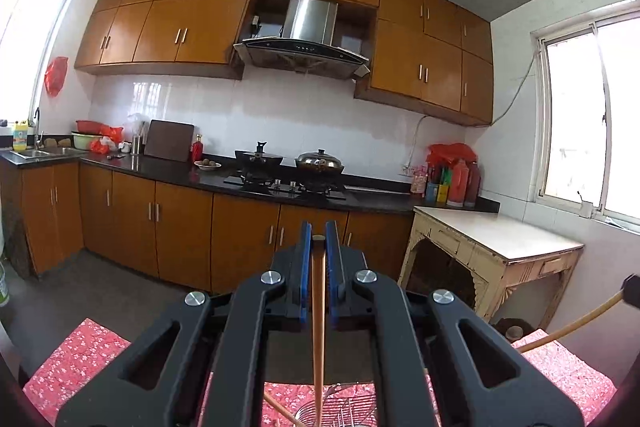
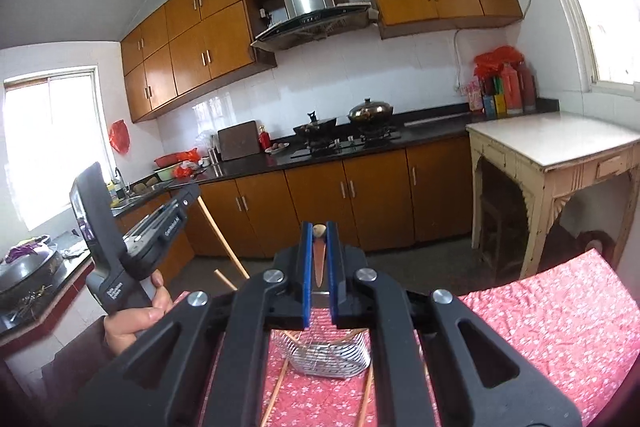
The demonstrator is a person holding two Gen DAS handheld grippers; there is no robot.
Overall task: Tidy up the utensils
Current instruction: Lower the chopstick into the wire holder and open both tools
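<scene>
In the left wrist view my left gripper [image 1: 319, 231] is shut on a brown wooden chopstick [image 1: 318, 307] that runs back from the blue pads toward the camera. Below it sits a wire basket [image 1: 344, 407] on a red flowered cloth [image 1: 76, 359]. In the right wrist view my right gripper [image 2: 319, 227] is shut on a second chopstick [image 2: 319, 259], above the same wire basket [image 2: 320, 357]. At the left of that view a hand [image 2: 128, 327] holds the left gripper [image 2: 191, 194], whose chopstick [image 2: 222, 239] slants down toward the table. Two loose chopsticks [image 2: 276, 395] lie on the cloth beside the basket.
A cream side table [image 2: 560, 147] stands to the right of the red-clothed table [image 2: 560, 307]. Beyond a strip of floor runs a dark counter [image 1: 180, 175] with a stove, pans [image 1: 320, 161] and bottles [image 1: 456, 183]. A pot [image 2: 28, 267] sits on a ledge at the far left.
</scene>
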